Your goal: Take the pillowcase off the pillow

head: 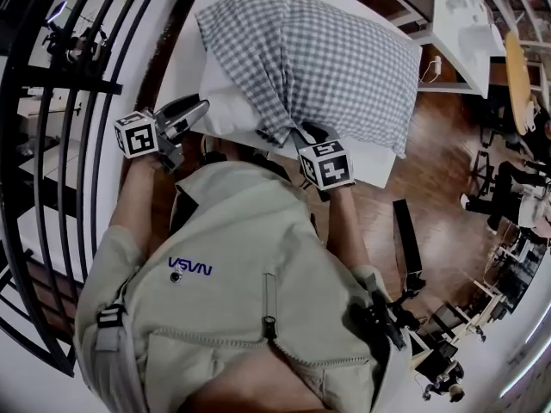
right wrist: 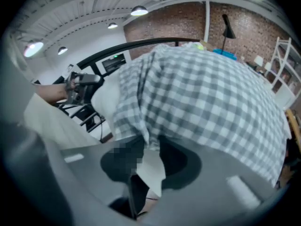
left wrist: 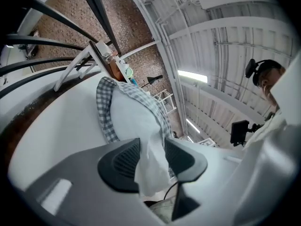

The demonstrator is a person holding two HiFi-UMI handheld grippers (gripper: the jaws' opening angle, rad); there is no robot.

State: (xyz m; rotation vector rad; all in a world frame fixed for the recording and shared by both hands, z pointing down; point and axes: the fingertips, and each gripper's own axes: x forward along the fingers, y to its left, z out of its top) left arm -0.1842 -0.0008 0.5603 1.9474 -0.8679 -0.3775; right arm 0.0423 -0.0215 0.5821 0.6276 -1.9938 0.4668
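A pillow in a grey-and-white checked pillowcase (head: 327,58) lies on a white table (head: 182,58). The bare white pillow (head: 225,106) sticks out at the near left of the case. My left gripper (head: 196,114) is at that white corner. In the left gripper view its jaws (left wrist: 151,147) stand apart, with a fold of the white pillow (left wrist: 150,168) loose between the pads. My right gripper (head: 312,134) is at the near hem of the case. There the checked pillowcase (right wrist: 202,93) hangs into the gap of its parted jaws (right wrist: 151,147).
A black curved railing (head: 52,144) runs along the left. To the right is wooden floor (head: 439,213) with a black stand (head: 405,239) and chairs. A second white table (head: 461,24) stands at the back right. The person's beige jacket (head: 241,299) fills the foreground.
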